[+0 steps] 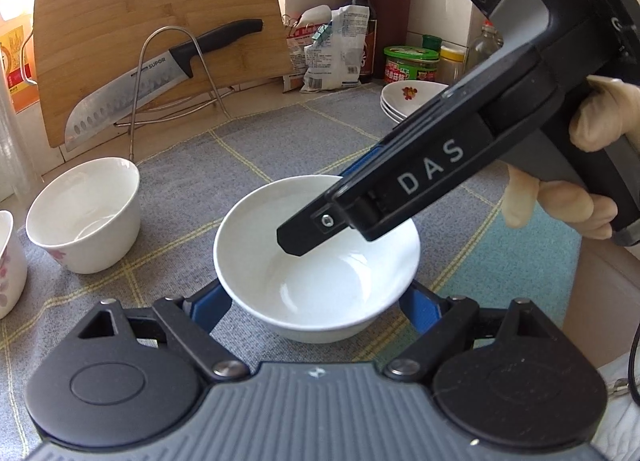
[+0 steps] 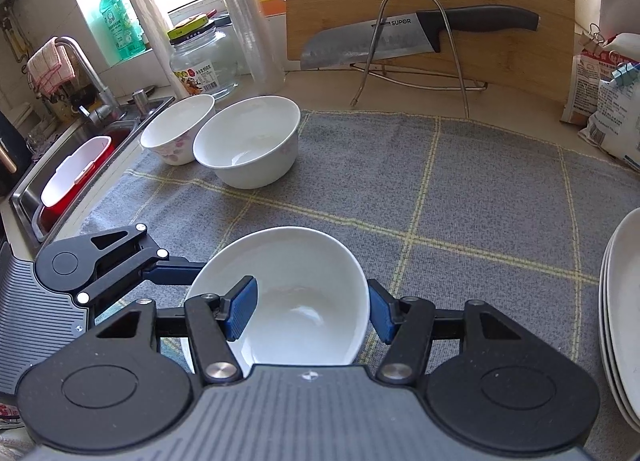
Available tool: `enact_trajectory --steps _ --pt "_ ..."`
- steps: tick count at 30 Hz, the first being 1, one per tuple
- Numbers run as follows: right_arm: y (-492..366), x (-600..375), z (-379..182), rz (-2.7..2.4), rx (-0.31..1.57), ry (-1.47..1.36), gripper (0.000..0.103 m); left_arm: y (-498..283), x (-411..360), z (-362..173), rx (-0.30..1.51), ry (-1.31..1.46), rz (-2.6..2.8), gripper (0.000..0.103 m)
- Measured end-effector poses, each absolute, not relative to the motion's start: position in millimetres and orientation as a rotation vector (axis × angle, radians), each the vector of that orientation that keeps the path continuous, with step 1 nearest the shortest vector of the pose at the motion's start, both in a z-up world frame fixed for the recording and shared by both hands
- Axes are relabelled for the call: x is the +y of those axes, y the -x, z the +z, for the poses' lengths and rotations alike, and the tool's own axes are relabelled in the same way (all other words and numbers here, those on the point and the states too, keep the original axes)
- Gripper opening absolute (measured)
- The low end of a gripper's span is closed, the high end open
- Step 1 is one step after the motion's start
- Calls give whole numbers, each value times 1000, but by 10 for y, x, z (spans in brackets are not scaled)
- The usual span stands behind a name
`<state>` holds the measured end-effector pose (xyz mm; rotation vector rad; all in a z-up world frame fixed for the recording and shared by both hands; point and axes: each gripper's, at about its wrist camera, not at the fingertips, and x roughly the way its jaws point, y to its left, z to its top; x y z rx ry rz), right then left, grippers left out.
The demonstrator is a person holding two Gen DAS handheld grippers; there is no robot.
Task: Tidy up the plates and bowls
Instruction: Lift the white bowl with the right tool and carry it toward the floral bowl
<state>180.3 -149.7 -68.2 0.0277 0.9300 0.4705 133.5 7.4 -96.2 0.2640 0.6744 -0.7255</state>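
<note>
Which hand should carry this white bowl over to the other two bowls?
Probably left. The left hand-held gripper has a pad on each side of the bowl, and the other bowls sit on its side. The right hand-held gripper only straddles one rim.

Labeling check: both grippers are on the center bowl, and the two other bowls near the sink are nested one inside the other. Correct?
Not nested. The right wrist view shows the floral bowl and the plain white bowl standing side by side on the cloth near the sink. The left gripper and right gripper are both on the center bowl, as stated.
</note>
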Motion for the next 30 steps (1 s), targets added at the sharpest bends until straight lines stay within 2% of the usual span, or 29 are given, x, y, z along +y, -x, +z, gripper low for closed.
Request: enact_trajectory --steps 3,6,8,10,14,30 --pt "-1817 -1492 -700 471 934 -29 65 -1345 70 -969 677 -264 -726 90" --pt "-1814 -1487 -701 483 930 -34 73 -1346 45 -971 673 -278 -722 91" --pt "-1806 -1486 -681 477 917 -33 91 -1330 35 -975 667 -295 -721 94" --pt "-1794 -1491 -657 465 900 -27 97 -1319 56 -970 666 -286 -724 97" --pt "-1798 -1523 -629 451 895 -36 101 -1298 135 -937 669 -265 -718 97" --pt "-1823 -1396 -424 482 852 21 103 -1151 664 -869 666 -231 -567 98"
